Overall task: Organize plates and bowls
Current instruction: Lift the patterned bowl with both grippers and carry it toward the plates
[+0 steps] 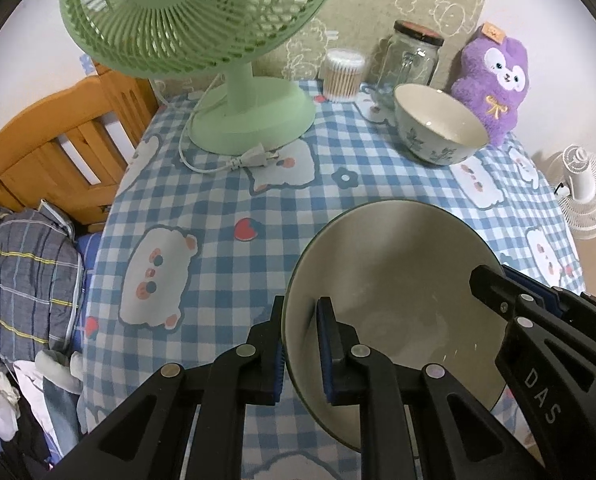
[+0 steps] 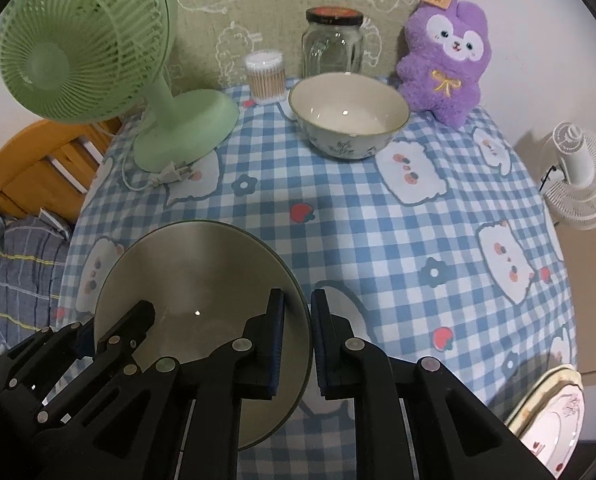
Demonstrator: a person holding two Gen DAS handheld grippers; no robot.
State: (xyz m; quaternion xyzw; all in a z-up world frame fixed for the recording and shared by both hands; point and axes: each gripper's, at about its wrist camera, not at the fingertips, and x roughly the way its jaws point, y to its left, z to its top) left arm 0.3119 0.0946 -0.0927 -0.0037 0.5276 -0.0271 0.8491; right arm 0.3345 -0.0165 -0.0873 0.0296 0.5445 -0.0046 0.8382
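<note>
Nearest the cameras, the left gripper [image 1: 299, 354] and right gripper [image 2: 298, 344] each have their jaws clamped on opposite rims of one bowl [image 1: 389, 300], sharing its weight above the checked bench [image 2: 357, 220]. Farther back, the second bowl [image 2: 349, 114] sits upright before the jar [image 2: 333, 42], probably the nesting target.

Both the left gripper [image 1: 301, 344] and the right gripper [image 2: 298, 340] are matte black plastic, with blue rubber pads [image 2: 277, 344], round silver rivets, and white "DAS" lettering.
</note>
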